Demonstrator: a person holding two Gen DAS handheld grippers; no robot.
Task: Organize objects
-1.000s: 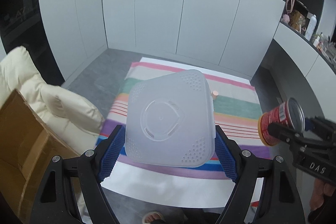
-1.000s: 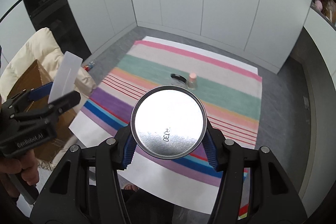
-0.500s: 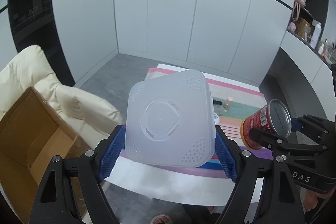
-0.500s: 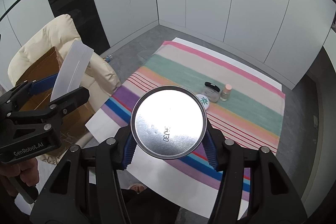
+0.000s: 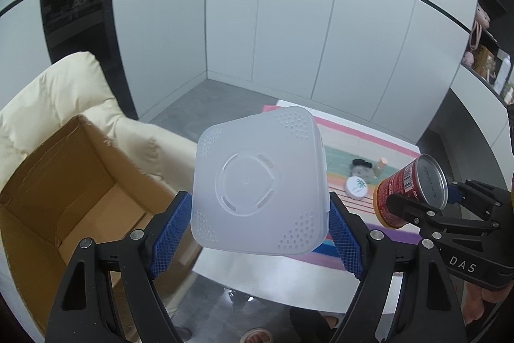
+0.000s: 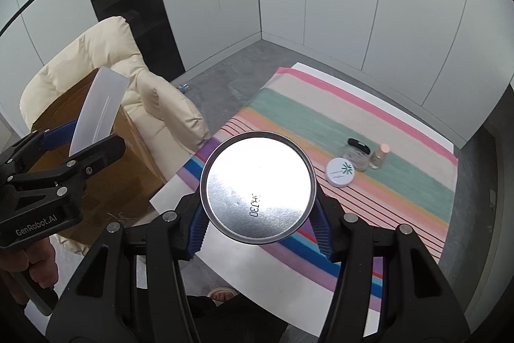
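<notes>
My left gripper (image 5: 258,198) is shut on a white translucent square plastic container (image 5: 257,182), its blue pads pressing both sides. In the right wrist view that container (image 6: 98,111) shows edge-on in the left gripper (image 6: 86,140), above an open cardboard box (image 6: 96,169). My right gripper (image 6: 258,208) is shut on a red can, whose silver end (image 6: 258,187) faces the camera. The left wrist view shows the red can (image 5: 408,192) in the right gripper (image 5: 424,198) at the right. The open cardboard box (image 5: 80,182) lies lower left, its inside partly hidden.
The box rests on a cream padded armchair (image 6: 106,53). A striped cloth (image 6: 321,105) covers a white surface; on it stand a round white tin (image 6: 340,172), a glass jar with a black lid (image 6: 356,155) and a small pink-capped bottle (image 6: 379,156). A person's foot (image 6: 221,293) shows below.
Both views have swung left: the armchair and box fill more of the frame and the striped cloth has slid right. Both grips are unchanged.
</notes>
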